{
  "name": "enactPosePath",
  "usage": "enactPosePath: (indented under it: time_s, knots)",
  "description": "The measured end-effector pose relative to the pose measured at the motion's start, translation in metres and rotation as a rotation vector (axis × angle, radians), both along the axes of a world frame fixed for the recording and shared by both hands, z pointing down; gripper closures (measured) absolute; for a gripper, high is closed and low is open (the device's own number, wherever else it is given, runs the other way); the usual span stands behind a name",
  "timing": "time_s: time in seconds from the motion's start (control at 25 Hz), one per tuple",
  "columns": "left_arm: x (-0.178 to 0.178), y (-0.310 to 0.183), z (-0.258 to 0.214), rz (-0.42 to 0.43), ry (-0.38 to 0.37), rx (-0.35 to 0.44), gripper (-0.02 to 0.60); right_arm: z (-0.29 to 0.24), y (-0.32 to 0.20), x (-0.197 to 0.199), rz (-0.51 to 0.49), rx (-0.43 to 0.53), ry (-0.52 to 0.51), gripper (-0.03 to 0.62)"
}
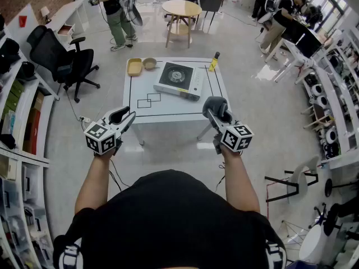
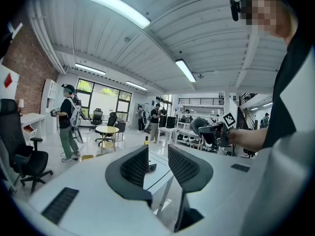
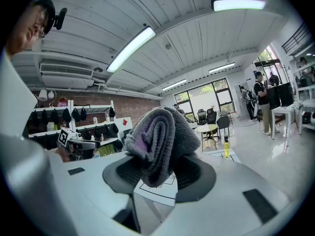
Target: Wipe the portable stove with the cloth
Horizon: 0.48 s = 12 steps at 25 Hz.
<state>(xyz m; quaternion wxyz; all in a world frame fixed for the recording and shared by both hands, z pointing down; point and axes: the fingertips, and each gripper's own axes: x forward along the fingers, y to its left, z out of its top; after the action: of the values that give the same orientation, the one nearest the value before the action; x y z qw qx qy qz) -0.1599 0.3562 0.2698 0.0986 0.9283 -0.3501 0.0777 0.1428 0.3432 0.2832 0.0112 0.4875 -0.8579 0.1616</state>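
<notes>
L tool (image 2: 158,163): jaws apart, nothing betw. them. R tool (image 3: 158,176): clamped on folded grey cloth (image 3: 158,140), which bulges up past its tips. Both tools sit just short of the white worktop's (image 1: 168,109) near edge. Portable stove (image 1: 178,80) is on the worktop ahead of both tools, well apart from the cloth. Yellow tray (image 1: 134,66) lies farther ahead of L tool.

A glossy pale grey floor (image 1: 263,111) spreads under a white ribbed ceiling (image 2: 206,38) with long fluorescent light strips (image 2: 110,5). A red brick wall (image 2: 27,68) and white shelving (image 1: 25,150) line the left side, near a black office chair (image 1: 61,58). A white square table (image 1: 168,108) stands centrally, a round wooden table (image 1: 181,8) beyond it, before tall windows (image 2: 101,100).
</notes>
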Motion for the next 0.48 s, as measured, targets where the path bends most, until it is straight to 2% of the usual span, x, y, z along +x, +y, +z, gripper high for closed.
enactPosePath:
  time_s: [0.48]
  knots:
    - [0.001,0.0048,-0.0041,0.012,0.007,0.015,0.439,0.0018,0.0101,0.0036,0.014,-0.008,0.007,0.411]
